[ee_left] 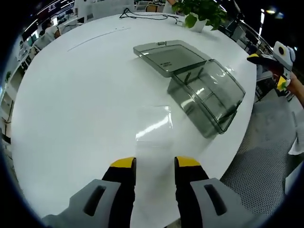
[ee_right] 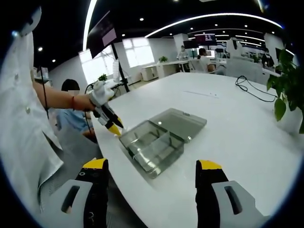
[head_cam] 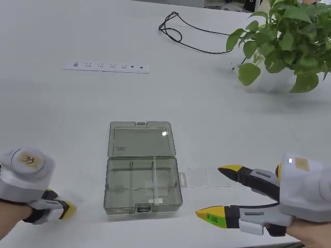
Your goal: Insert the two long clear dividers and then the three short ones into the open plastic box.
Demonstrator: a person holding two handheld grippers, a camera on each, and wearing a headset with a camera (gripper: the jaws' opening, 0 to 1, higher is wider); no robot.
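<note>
Two risks stand out, both from the clear plastic. Nearest the person, a flat clear divider (ee_left: 154,124) lies on the white table (head_cam: 62,129) just ahead of the left gripper (ee_left: 155,164), close to the table's front edge. It is thin and almost invisible, so the jaws could skid over it or nudge it off the edge instead of lifting it. More loose dividers (head_cam: 199,177) lie flat just right of the open plastic box (head_cam: 116,199), and the same could happen there. The box looks light, so I judge that pressing a piece down beside its slots could shove the box sideways or jam the piece crooked.

The left gripper's jaws stand a narrow gap apart, holding and touching nothing. The right gripper (head_cam: 220,191) hovers right of the box with its jaws spread wide and empty, one tip near the loose dividers but apart from them.

Inside the box, two upright clear strips seem to run front to back. Its lid (head_cam: 140,139) lies flat behind it. Farther off are a white power strip (head_cam: 107,66), a black cable (head_cam: 181,33) and a leafy plant (head_cam: 282,41).
</note>
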